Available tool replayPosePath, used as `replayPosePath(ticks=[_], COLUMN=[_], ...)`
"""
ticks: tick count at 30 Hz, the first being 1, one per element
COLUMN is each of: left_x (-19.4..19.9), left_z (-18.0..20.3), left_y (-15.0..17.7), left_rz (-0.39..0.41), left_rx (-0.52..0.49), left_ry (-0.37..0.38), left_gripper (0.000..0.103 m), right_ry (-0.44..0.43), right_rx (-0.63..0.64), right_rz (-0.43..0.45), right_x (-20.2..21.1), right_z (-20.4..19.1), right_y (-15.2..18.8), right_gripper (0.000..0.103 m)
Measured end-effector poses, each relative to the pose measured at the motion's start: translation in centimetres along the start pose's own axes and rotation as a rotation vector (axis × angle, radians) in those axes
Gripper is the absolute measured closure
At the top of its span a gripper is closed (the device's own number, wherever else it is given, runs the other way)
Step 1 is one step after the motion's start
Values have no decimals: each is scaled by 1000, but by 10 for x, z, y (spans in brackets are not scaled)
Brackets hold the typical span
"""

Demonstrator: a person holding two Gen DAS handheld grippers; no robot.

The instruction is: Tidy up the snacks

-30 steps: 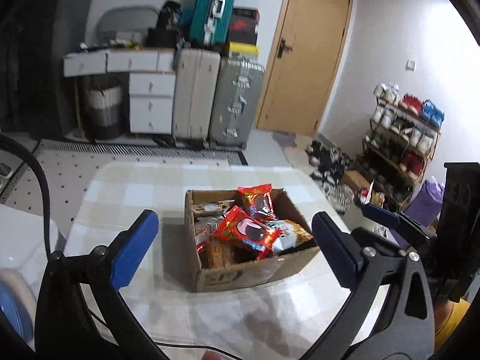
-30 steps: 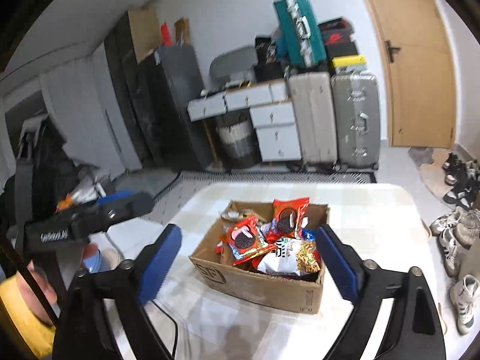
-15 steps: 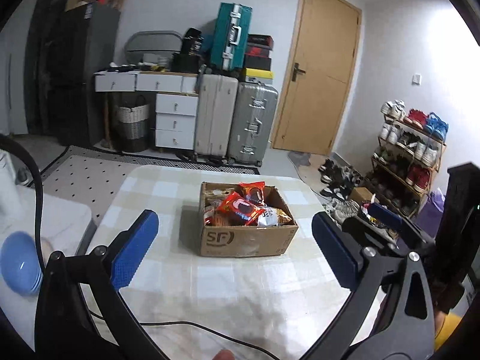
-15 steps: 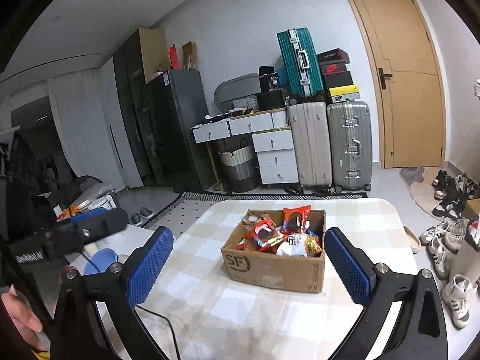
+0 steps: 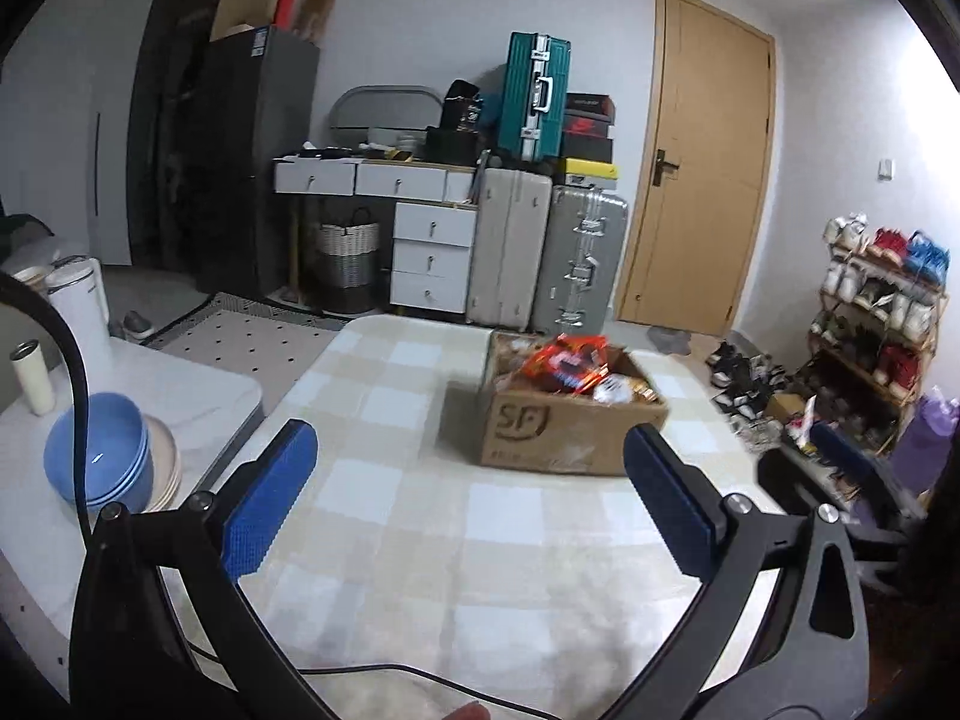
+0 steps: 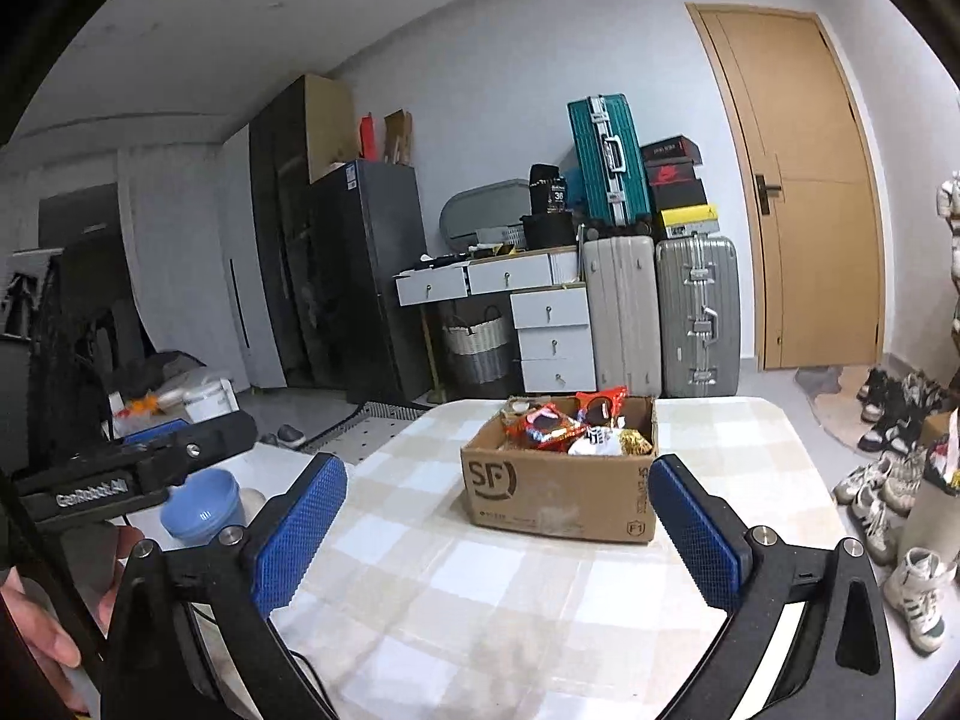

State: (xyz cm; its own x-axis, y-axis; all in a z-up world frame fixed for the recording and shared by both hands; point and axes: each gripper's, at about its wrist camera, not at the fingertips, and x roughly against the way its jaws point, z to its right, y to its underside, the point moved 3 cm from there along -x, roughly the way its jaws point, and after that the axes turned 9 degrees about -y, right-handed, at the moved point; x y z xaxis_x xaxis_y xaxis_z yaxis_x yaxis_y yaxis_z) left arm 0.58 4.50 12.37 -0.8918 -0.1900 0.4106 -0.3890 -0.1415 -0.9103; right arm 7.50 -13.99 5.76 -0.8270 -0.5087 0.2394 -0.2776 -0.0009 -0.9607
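Note:
A brown cardboard box (image 5: 564,429) marked SF stands on the checked tablecloth (image 5: 420,516), filled with snack packets (image 5: 567,363), mostly red and orange. It also shows in the right wrist view (image 6: 558,495) with the snack packets (image 6: 570,429) heaped inside. My left gripper (image 5: 471,501) is open and empty, well short of the box. My right gripper (image 6: 498,531) is open and empty, also short of the box. The left gripper's body (image 6: 138,468) shows at the left of the right wrist view.
A white side table (image 5: 198,384) to the left holds stacked blue bowls (image 5: 99,459), plates and a white cup (image 5: 33,375). Suitcases (image 5: 546,258), a drawer unit and a door stand behind. A shoe rack (image 5: 870,324) and shoes are at the right. A cable (image 5: 384,669) crosses the near tablecloth.
Both grippers have drawn back and risen away from the box, which now looks smaller and farther. Both stay open and empty.

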Motion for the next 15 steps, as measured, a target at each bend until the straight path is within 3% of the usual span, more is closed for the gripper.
replayPosePath(ticks=[3,10,15], left_x=[-15,-35,-38], left_z=[-4,2,17], left_y=[10,4,8], left_rz=[-34,-10,16], left_rx=[-3,-16,-77], left_ry=[6,7,-5], left_gripper=[1,1,1], right_ry=[10,20,39], right_rx=[39,-11,-19], right_rz=[-34,-53,-50], right_x=[-9,-21,-23], right_z=[-3,7,11], right_y=[14,28,28], right_gripper=[1,1,1])
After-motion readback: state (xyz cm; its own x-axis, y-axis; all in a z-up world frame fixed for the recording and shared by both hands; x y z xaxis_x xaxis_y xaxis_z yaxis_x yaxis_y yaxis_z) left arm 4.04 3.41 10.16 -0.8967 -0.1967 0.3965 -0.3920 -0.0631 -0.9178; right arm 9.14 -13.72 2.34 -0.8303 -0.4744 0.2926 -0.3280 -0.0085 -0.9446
